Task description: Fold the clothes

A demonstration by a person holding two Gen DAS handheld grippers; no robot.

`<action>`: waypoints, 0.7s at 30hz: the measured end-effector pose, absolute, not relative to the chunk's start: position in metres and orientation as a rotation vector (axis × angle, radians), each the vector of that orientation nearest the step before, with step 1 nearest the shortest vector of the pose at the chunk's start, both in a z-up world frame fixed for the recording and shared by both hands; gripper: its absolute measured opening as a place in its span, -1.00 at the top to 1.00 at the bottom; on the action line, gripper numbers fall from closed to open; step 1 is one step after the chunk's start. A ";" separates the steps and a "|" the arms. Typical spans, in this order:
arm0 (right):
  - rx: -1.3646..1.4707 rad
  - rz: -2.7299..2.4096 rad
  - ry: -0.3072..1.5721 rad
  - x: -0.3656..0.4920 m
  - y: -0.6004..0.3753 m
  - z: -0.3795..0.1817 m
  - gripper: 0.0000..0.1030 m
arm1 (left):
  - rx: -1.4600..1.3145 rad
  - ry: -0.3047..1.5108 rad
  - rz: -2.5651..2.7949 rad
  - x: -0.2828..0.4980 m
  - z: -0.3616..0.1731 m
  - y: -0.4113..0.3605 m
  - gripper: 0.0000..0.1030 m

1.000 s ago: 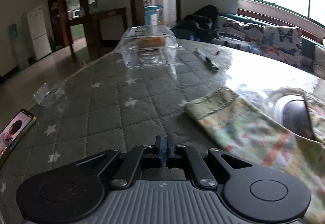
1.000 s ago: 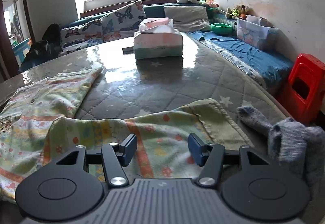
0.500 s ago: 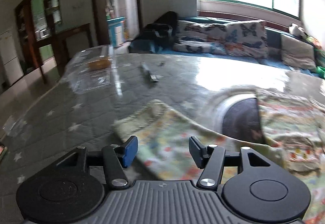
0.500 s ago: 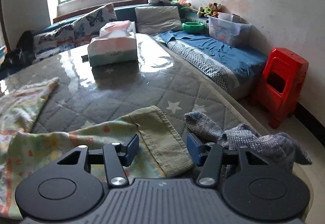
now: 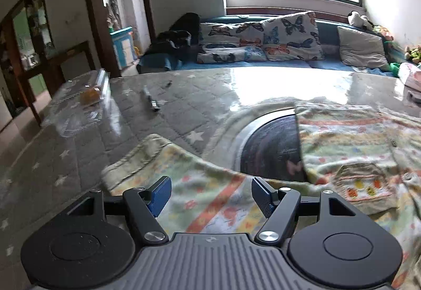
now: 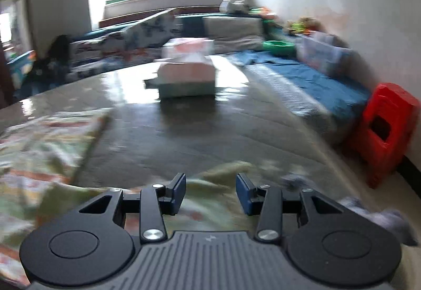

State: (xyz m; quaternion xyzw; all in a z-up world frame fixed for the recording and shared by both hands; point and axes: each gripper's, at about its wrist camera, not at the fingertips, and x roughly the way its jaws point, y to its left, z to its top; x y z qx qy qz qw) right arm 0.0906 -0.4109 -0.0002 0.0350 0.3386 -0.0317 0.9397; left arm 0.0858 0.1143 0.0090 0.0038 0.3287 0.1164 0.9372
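A patterned child's garment [image 5: 350,148] in pale green with orange stripes lies spread on the quilted table. One sleeve [image 5: 168,171] stretches toward the lower left, and my left gripper [image 5: 210,194] hovers open just above it, nothing between its blue pads. In the right wrist view, which is blurred, the other sleeve with a green cuff [image 6: 223,171] lies under my right gripper [image 6: 210,192], which is open too. The garment's body [image 6: 44,148] fills the left of that view.
A tissue box [image 6: 188,77] stands mid-table. Grey socks [image 6: 386,219] lie at the table's right edge, a red stool [image 6: 386,132] on the floor beyond. A clear plastic box [image 5: 86,98] and a dark pen-like object [image 5: 151,100] sit far left. A dark round inset [image 5: 273,148] shows in the table.
My left gripper has opened and swung right from bare table to over the sleeve. The right gripper stayed open and shifted along the other sleeve toward its cuff.
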 end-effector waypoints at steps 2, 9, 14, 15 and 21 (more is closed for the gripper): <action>0.075 0.005 0.704 0.102 -0.395 0.000 0.17 | 0.006 0.661 0.180 0.088 0.010 0.104 -0.37; 0.044 0.193 0.724 0.144 -0.335 0.002 0.18 | 0.057 0.666 0.018 0.100 0.000 0.069 -0.36; 0.025 0.239 0.753 0.182 -0.306 -0.005 0.21 | 0.102 0.679 -0.052 0.110 -0.010 0.053 -0.19; 0.021 0.236 0.759 0.188 -0.303 -0.007 0.23 | 0.110 0.684 -0.052 0.112 -0.012 0.052 -0.17; 0.004 0.228 0.777 0.209 -0.295 -0.016 0.32 | 0.121 0.679 -0.055 0.113 -0.017 0.053 -0.15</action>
